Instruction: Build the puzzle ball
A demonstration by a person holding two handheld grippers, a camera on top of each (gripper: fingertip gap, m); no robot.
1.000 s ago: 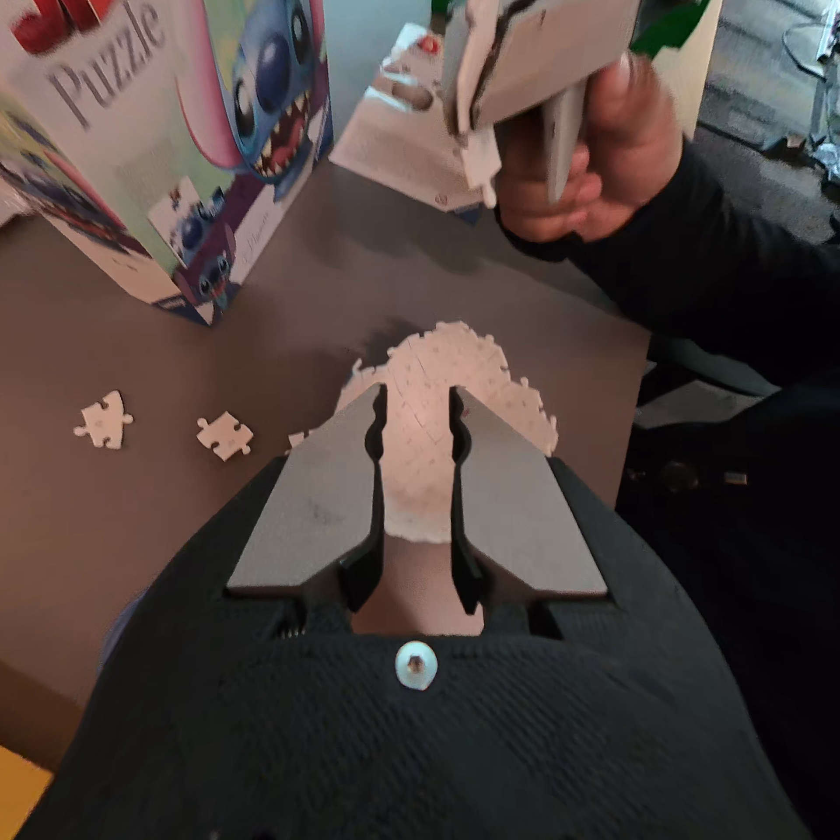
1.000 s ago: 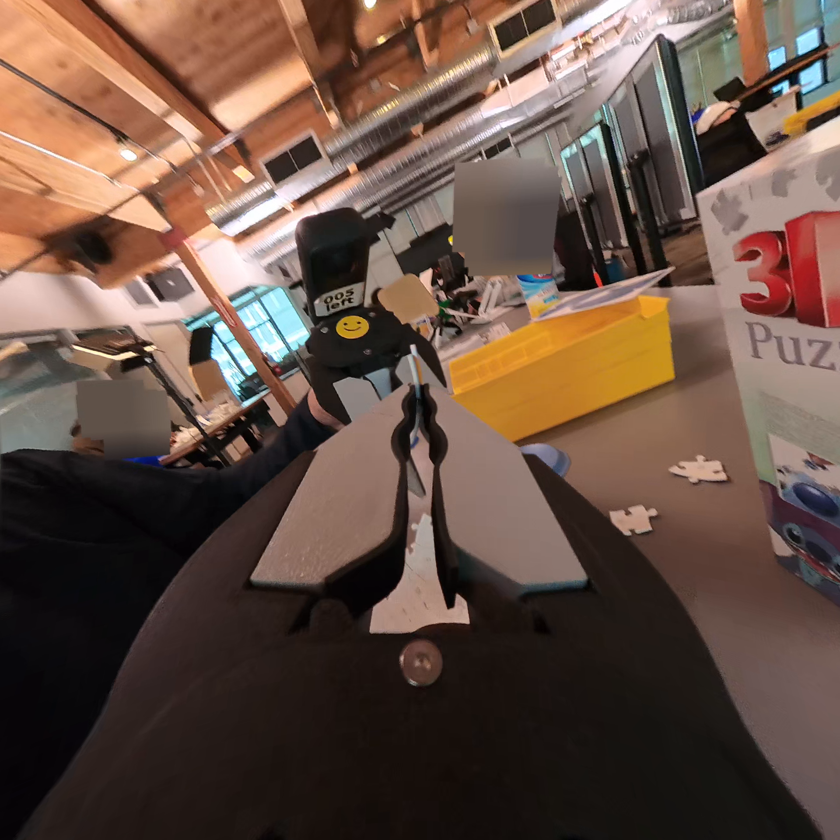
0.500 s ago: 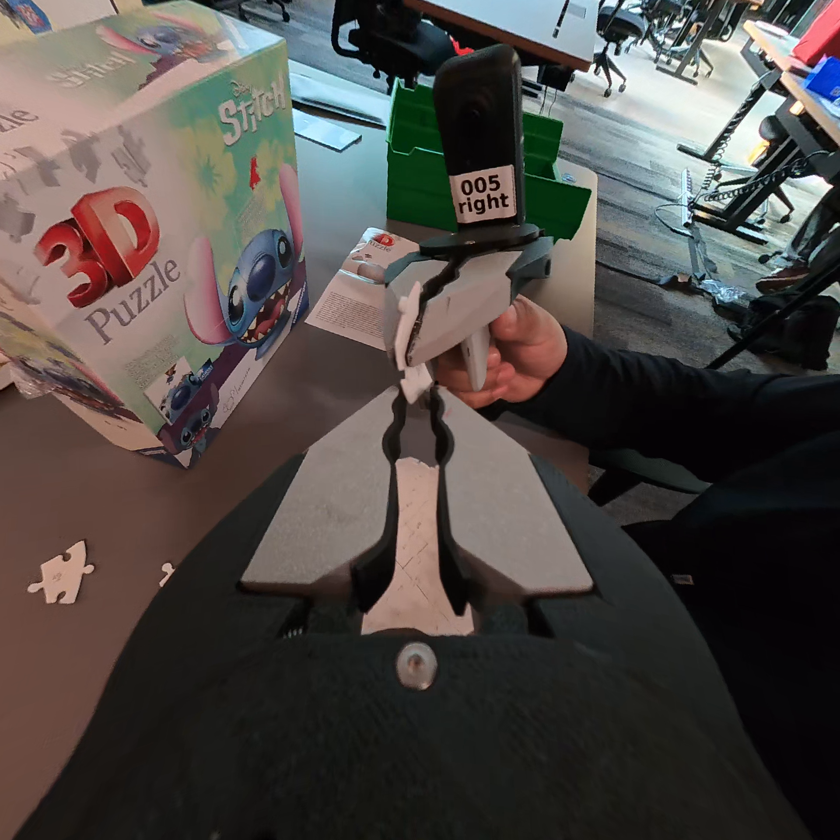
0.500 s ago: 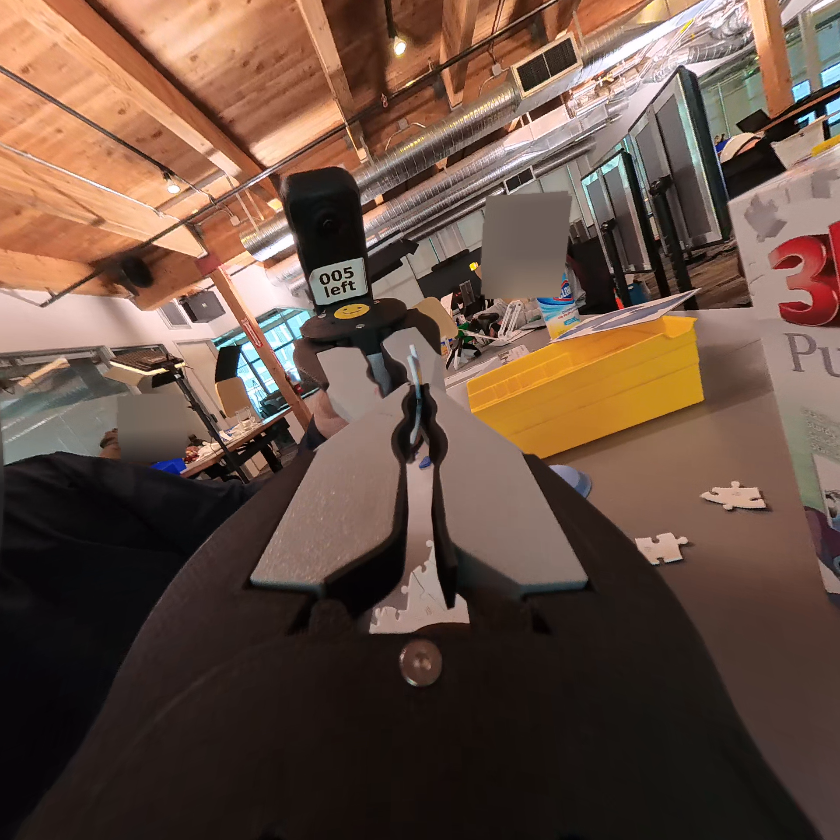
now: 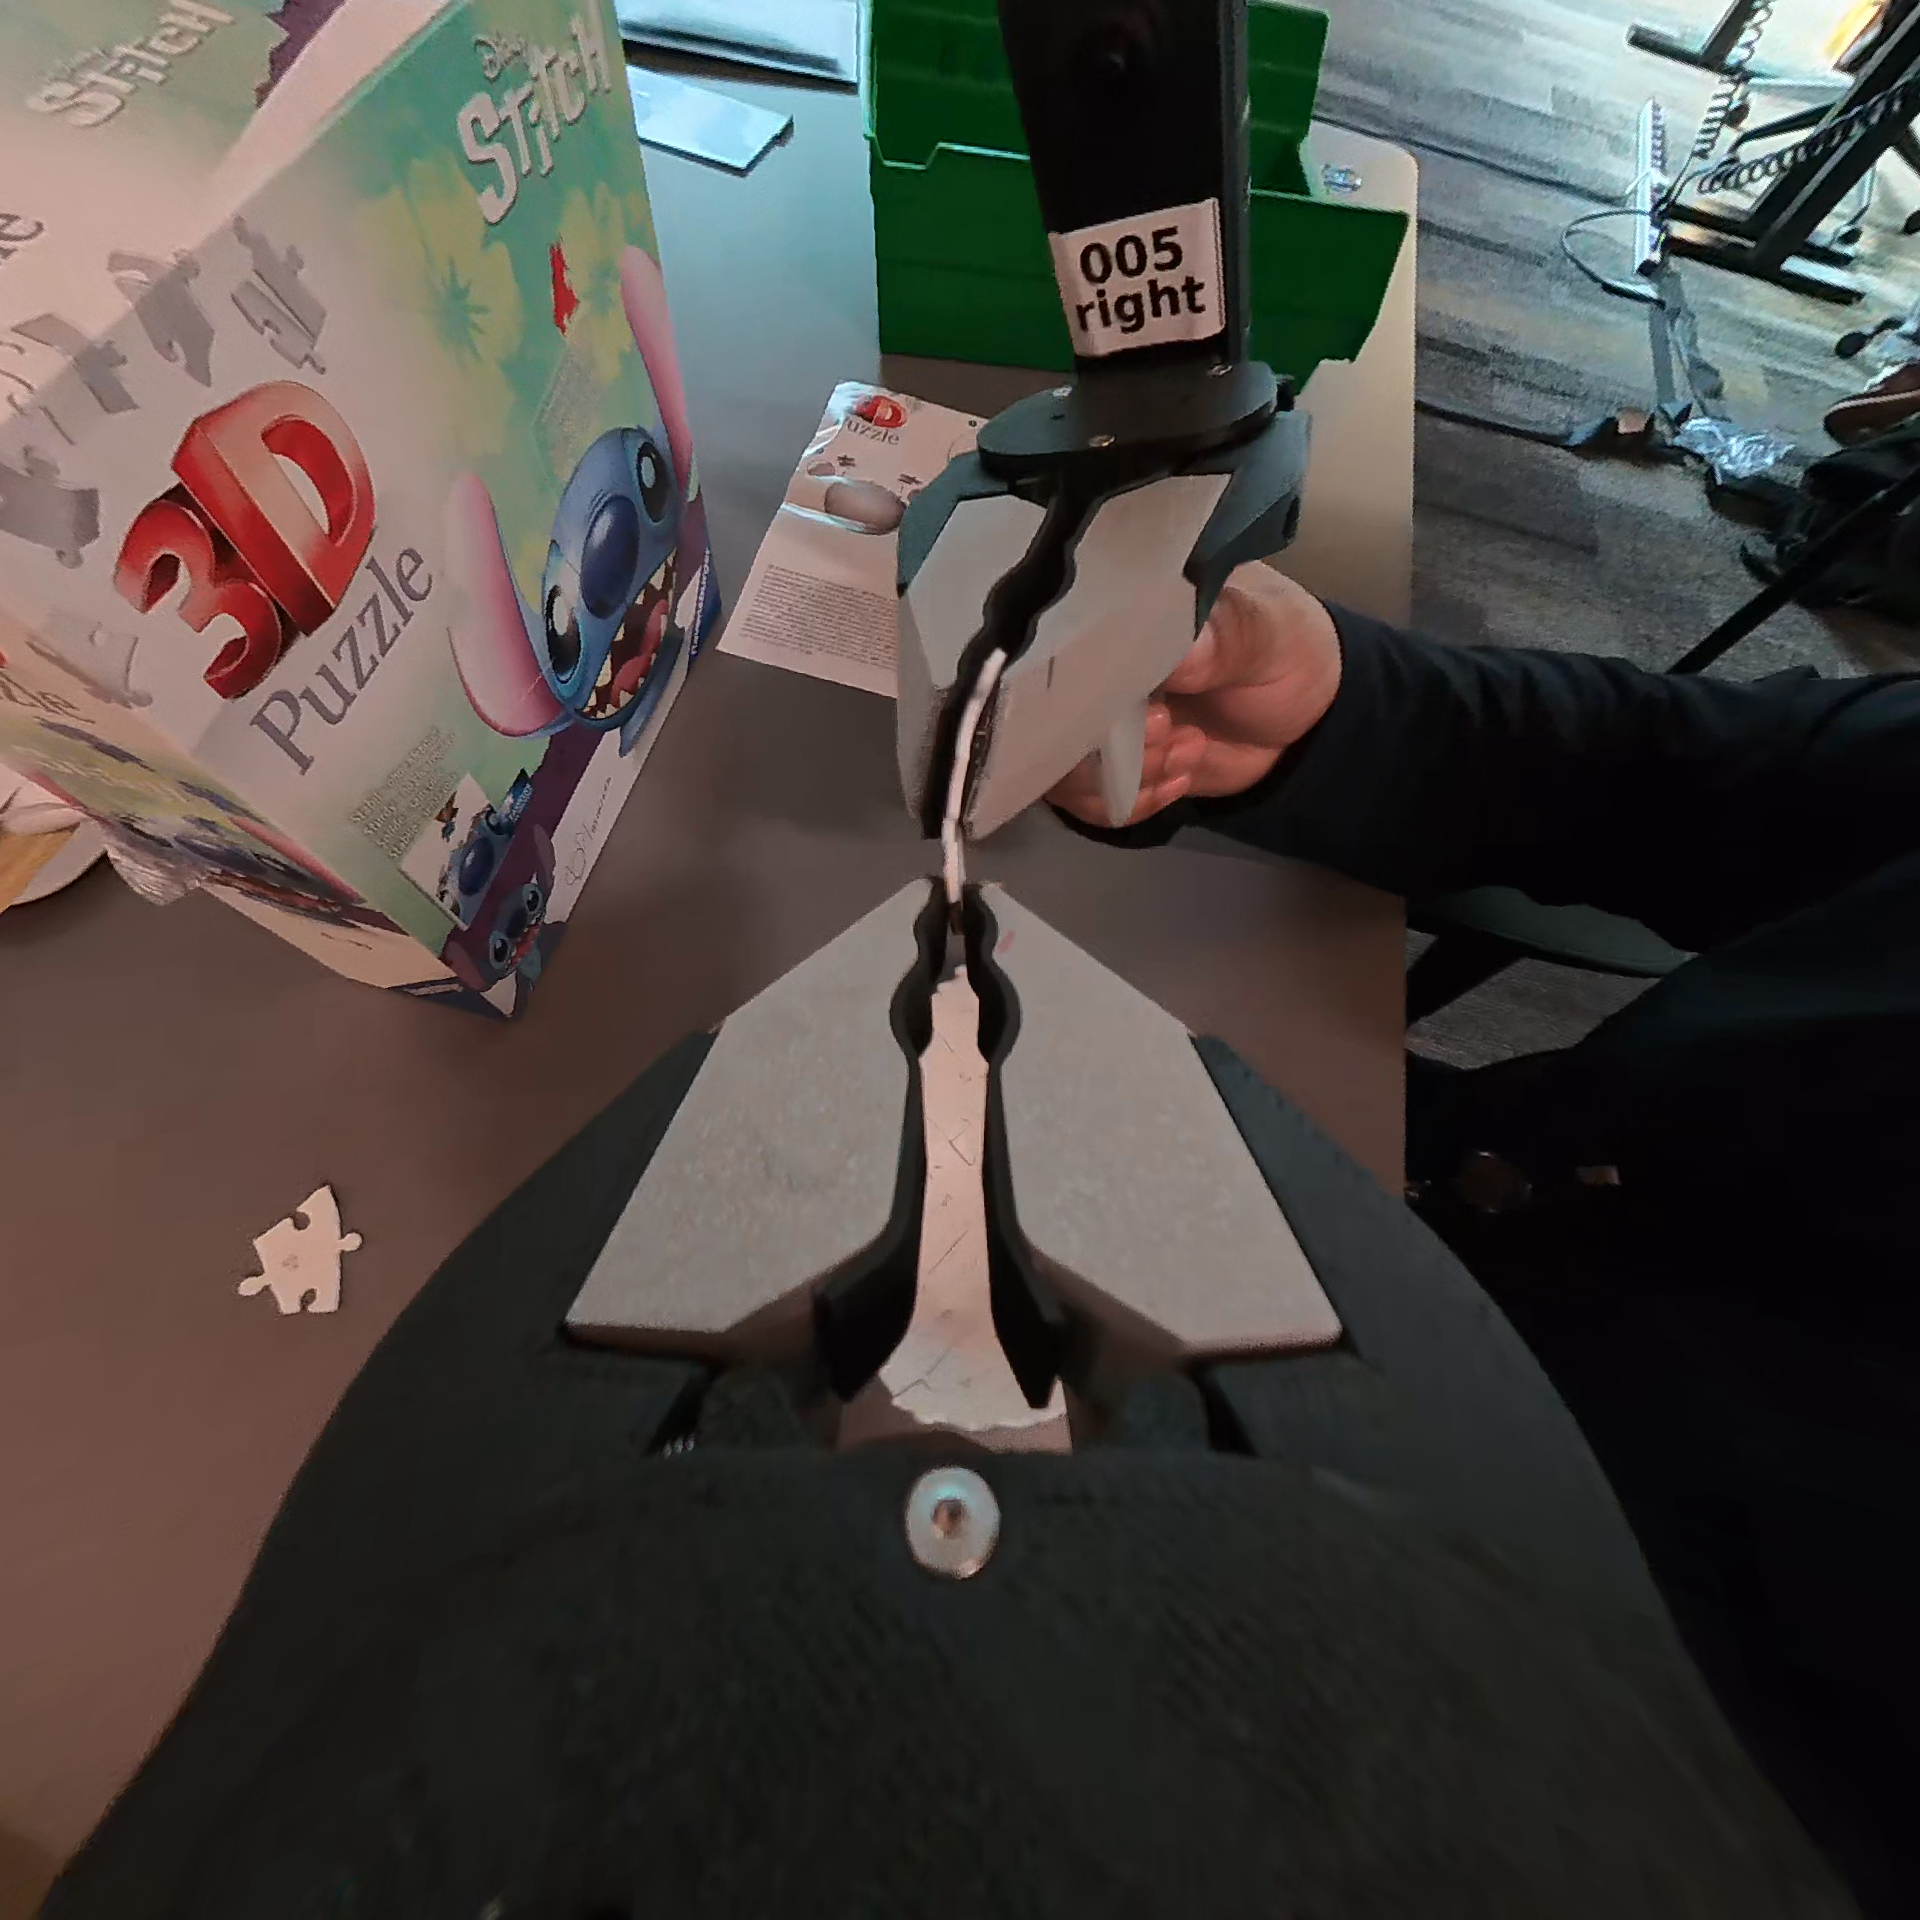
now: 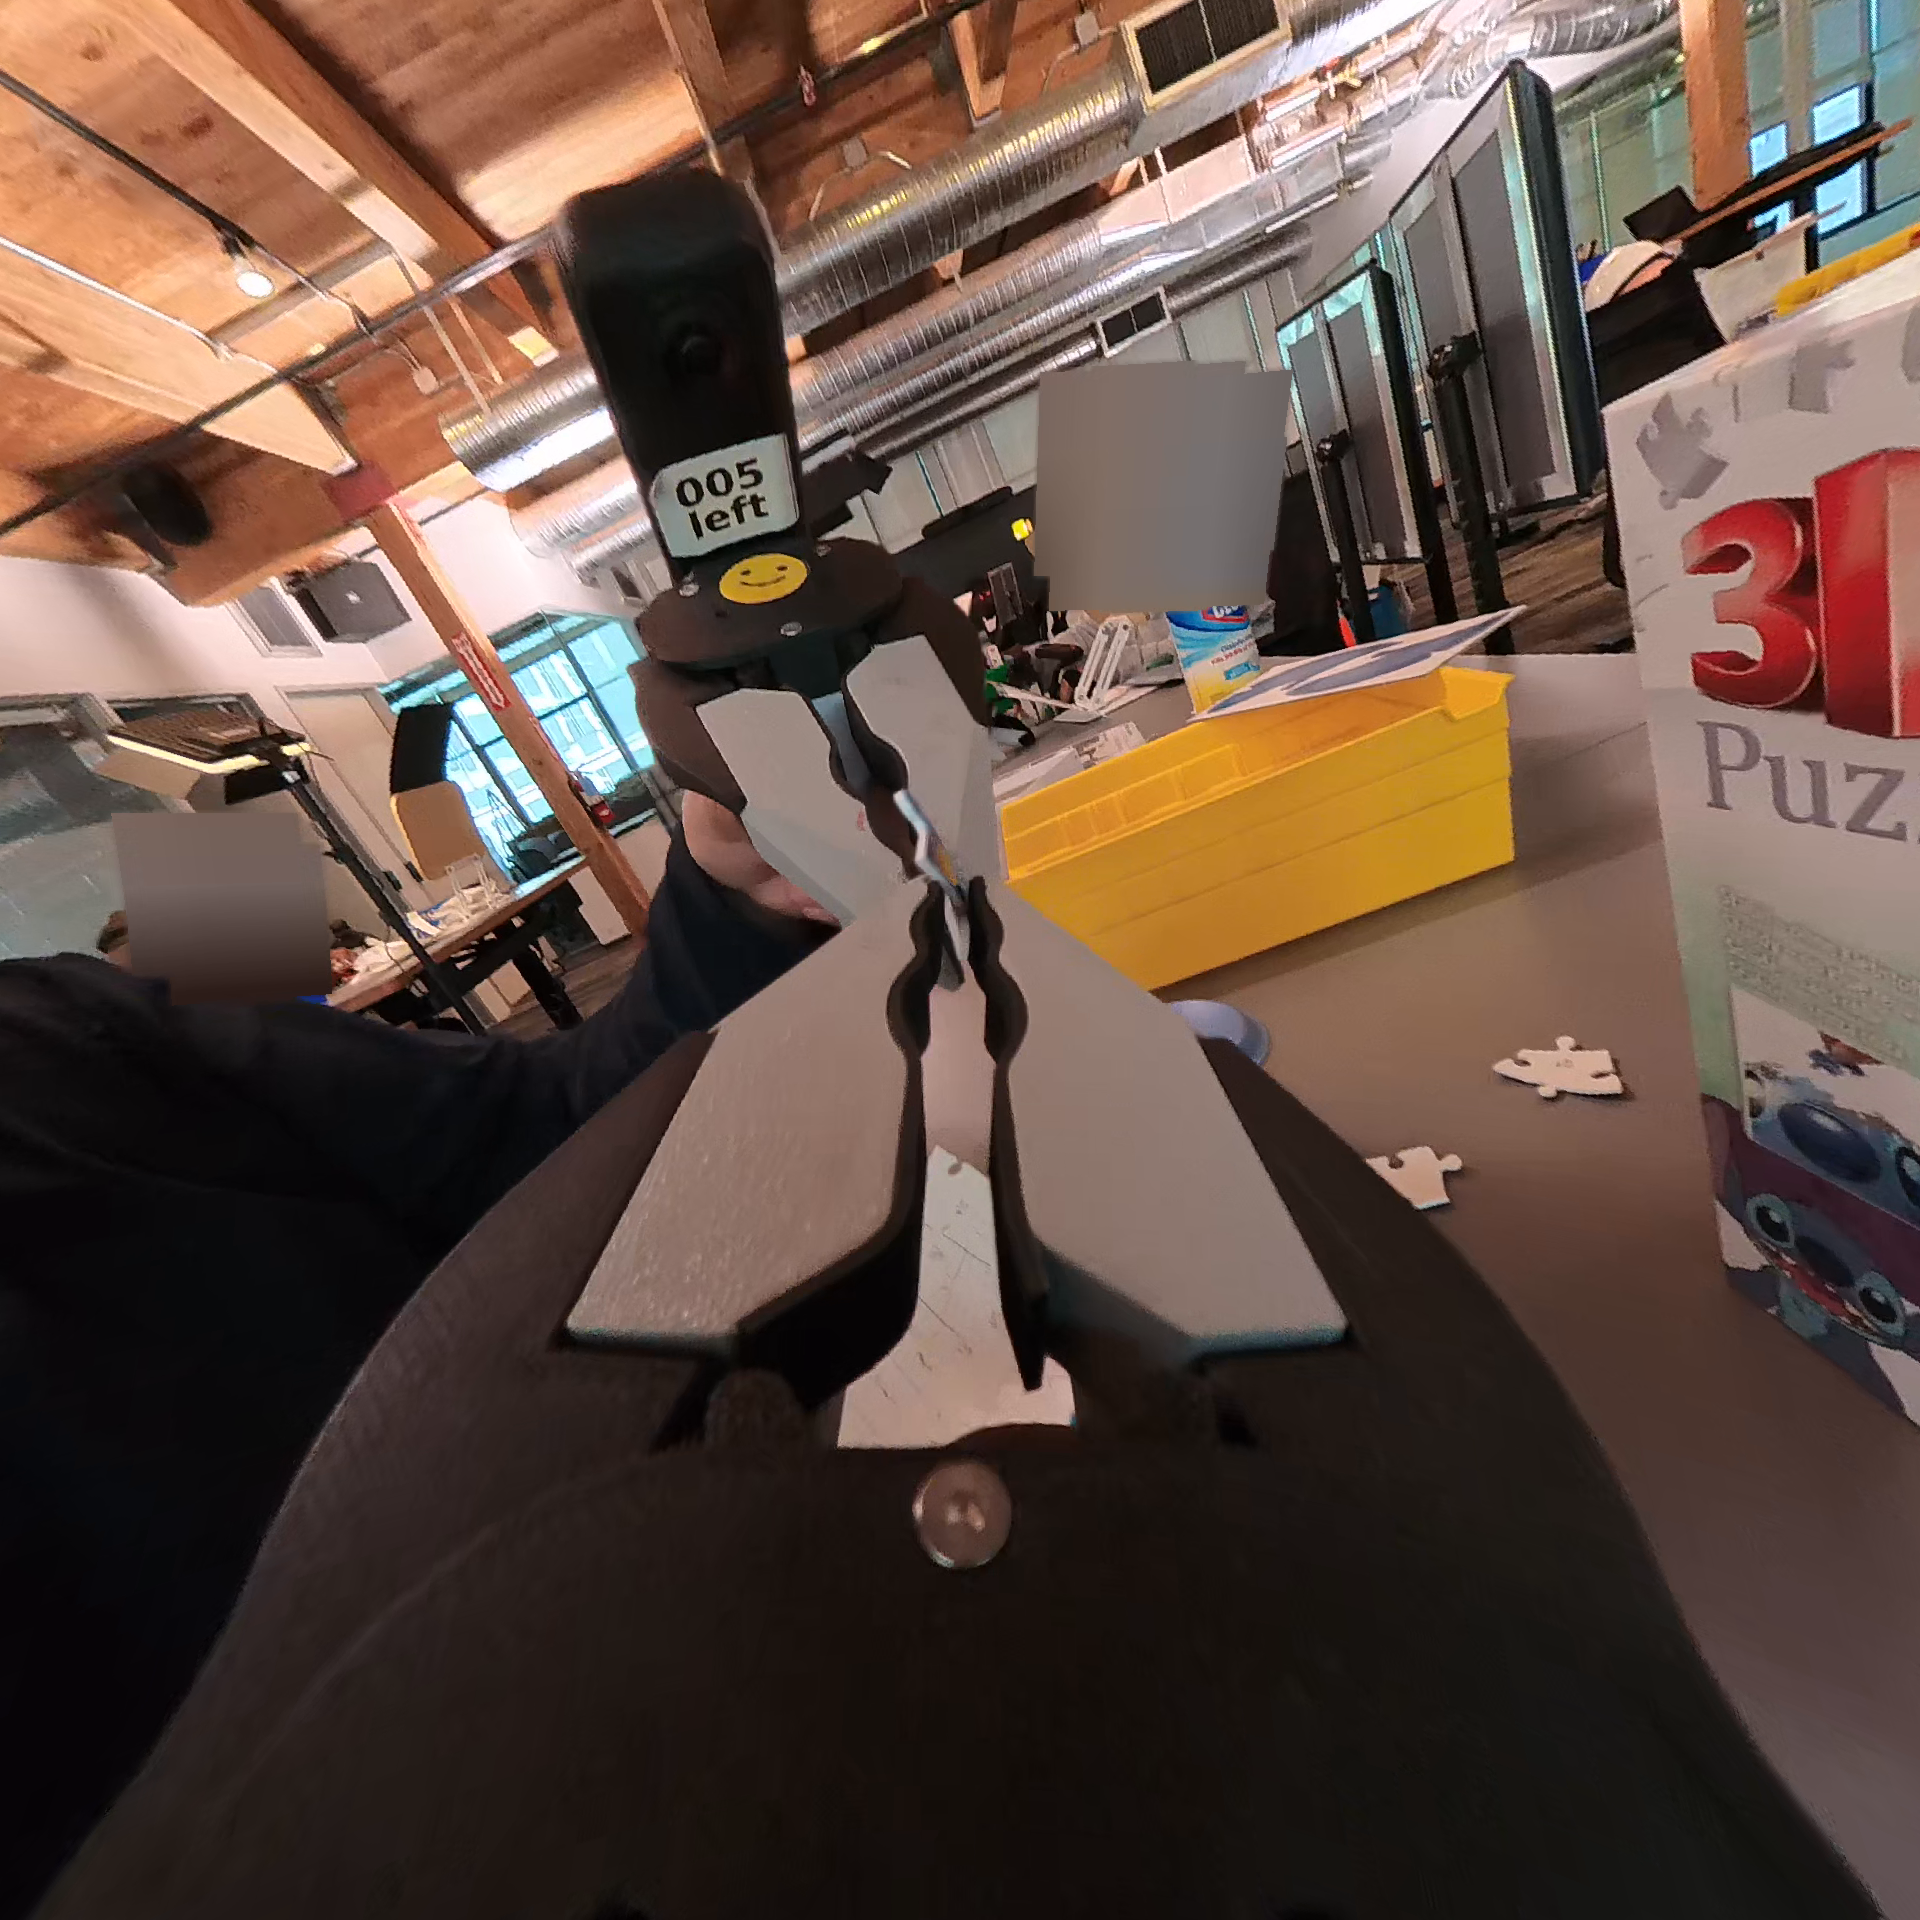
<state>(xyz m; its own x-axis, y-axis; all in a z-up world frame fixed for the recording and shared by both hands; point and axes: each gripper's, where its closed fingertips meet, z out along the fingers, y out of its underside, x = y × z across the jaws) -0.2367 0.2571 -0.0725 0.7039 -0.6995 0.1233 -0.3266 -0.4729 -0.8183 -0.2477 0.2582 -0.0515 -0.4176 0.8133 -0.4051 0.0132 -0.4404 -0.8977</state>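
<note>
Taking the left gripper's tips as the dial centre in the left wrist view, one tall printed cardboard puzzle box (image 5: 343, 499) stands at ten o'clock on the dark grey table (image 5: 156, 1091). A single loose white jigsaw piece (image 5: 298, 1252) lies at eight o'clock; the right wrist view shows two loose pieces in all. At the centre, the left gripper (image 5: 953, 902) has its jaws drawn narrow onto the free end of one small curved puzzle piece (image 5: 964, 753). Directly below, seen through the slot between the fingers, sits the one partly built white puzzle shell (image 5: 948, 1195) on the table.

At twelve o'clock the right gripper (image 5: 943, 826) clamps the same piece edge-on, held by a hand (image 5: 1236, 707) at two o'clock. One white paper leaflet (image 5: 821, 582) and one green plastic bin (image 5: 935, 208) lie beyond.

This looks like a mid-air regrip or handover of the piece before fitting. The next move likely calls for one gripper to let go, then for the piece to be lowered and its tabs aligned with the shell's open edge.
</note>
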